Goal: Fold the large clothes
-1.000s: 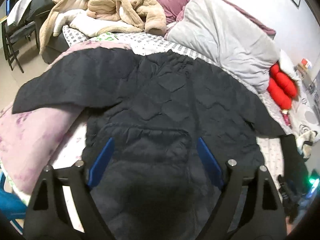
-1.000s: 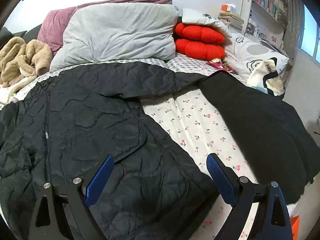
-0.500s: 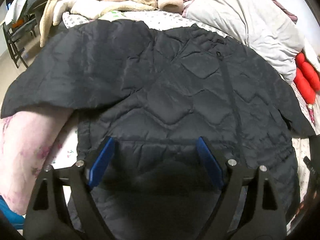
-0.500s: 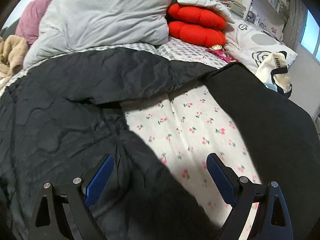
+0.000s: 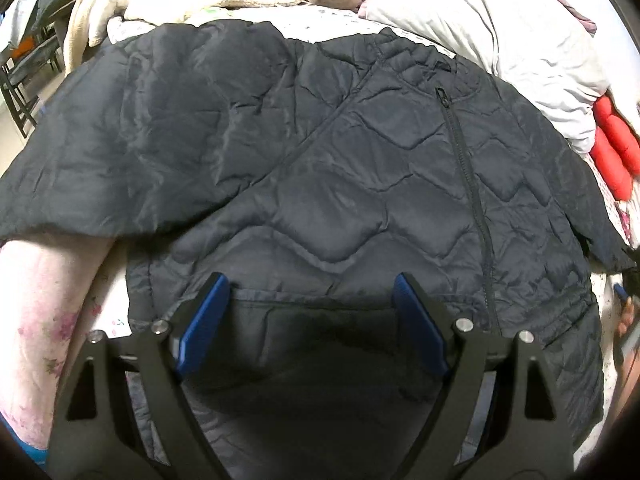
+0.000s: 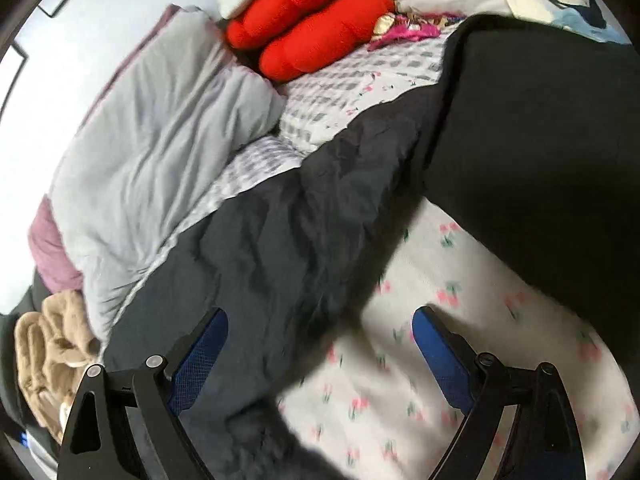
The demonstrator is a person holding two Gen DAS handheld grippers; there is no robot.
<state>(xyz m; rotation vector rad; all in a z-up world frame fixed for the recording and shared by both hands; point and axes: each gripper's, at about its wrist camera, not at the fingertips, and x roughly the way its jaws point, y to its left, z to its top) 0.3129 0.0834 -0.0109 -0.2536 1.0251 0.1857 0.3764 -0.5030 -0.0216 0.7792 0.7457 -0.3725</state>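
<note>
Hovering left gripper (image 5: 308,312) over jacket (image 5: 340,184) hem, jaws open, empty. Closing right gripper (image 6: 320,348) jaws astride sleeve (image 6: 288,248) edge on bed (image 6: 440,352), not yet pinching. Advising grabbing edge only, not sheet.

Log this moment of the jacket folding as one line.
stage: reaching | jacket: spread flat on bed, unfolded | left gripper: open over hem | right gripper: closing, sleeve edge between jaws, no grip
</note>
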